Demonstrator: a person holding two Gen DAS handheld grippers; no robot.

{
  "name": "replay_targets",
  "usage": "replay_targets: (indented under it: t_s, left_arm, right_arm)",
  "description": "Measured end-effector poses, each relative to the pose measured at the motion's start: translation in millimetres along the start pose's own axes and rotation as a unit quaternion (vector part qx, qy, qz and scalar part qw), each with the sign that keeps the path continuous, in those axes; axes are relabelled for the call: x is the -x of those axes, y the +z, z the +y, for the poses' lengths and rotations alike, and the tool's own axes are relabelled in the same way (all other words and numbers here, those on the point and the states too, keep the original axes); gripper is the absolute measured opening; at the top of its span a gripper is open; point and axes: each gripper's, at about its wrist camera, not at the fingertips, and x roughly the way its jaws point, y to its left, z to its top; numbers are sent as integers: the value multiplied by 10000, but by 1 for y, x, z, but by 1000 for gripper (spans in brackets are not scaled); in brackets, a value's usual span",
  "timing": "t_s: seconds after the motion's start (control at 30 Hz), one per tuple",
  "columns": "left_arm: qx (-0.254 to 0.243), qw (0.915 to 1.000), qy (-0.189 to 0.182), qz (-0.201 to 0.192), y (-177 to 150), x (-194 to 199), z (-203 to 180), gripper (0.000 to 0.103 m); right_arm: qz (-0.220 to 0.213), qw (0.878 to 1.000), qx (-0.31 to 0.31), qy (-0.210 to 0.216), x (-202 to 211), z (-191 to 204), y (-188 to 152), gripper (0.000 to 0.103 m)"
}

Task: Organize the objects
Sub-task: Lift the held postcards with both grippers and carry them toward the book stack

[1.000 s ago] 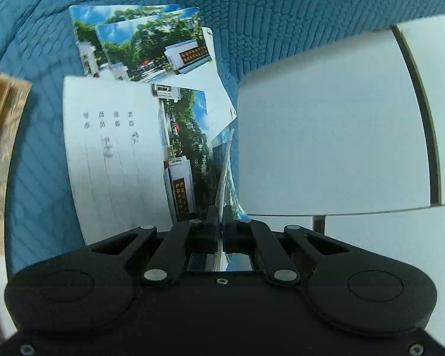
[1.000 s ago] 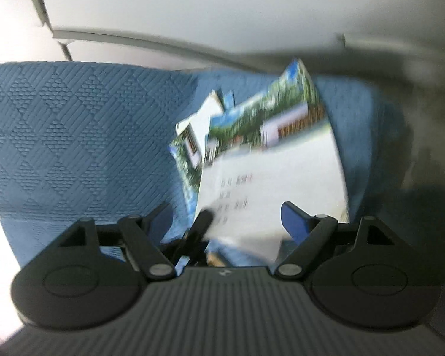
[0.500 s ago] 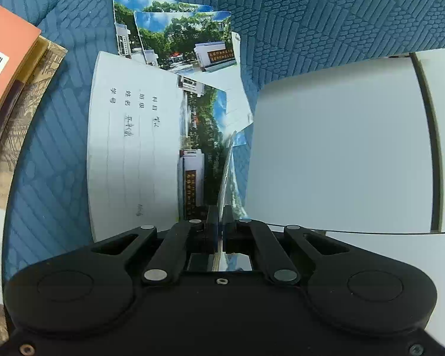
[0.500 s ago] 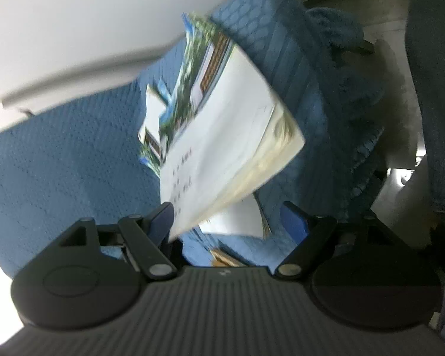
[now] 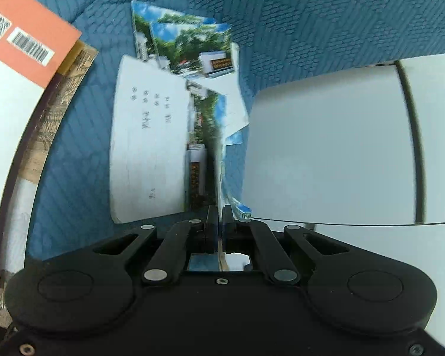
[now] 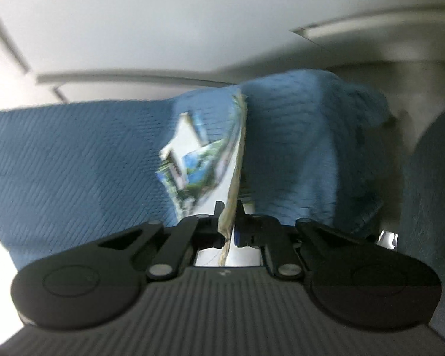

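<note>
Left tool (image 5: 219, 216) pinches a thin notebook (image 5: 221, 178) edge-on, and the right tool (image 6: 229, 212) has just clamped a booklet (image 6: 235, 160) too. More booklets (image 5: 151, 148) lie scattered ahead on the blue cover (image 5: 311, 14), so sorting looks barely underway.

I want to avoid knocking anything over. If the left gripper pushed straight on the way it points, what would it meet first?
Probably the notebooks lying on the blue cushion just ahead. The left gripper is already shut on a thin booklet, which would touch first. Depth is unclear.
</note>
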Motion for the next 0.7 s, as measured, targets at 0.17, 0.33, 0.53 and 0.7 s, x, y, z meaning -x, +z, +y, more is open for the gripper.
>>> replay_targets:
  t_s: [0.17, 0.33, 0.53, 0.7]
  left_arm:
    - [-96, 9995, -295, -105, 1, 30, -22, 2]
    - [-294, 9979, -462, -332, 2, 70, -43, 2]
    - [-379, 9961, -546, -574, 6, 121, -48, 2]
    - [-341, 9951, -566, -742, 13, 160, -43, 3]
  right_arm:
    - [42, 9992, 356, 201, 19, 28, -6, 8]
    - [151, 9971, 638, 386, 37, 61, -12, 8]
    - [281, 9922, 1065, 584, 44, 97, -33, 8]
    - [517, 9894, 1210, 622, 49, 115, -59, 9]
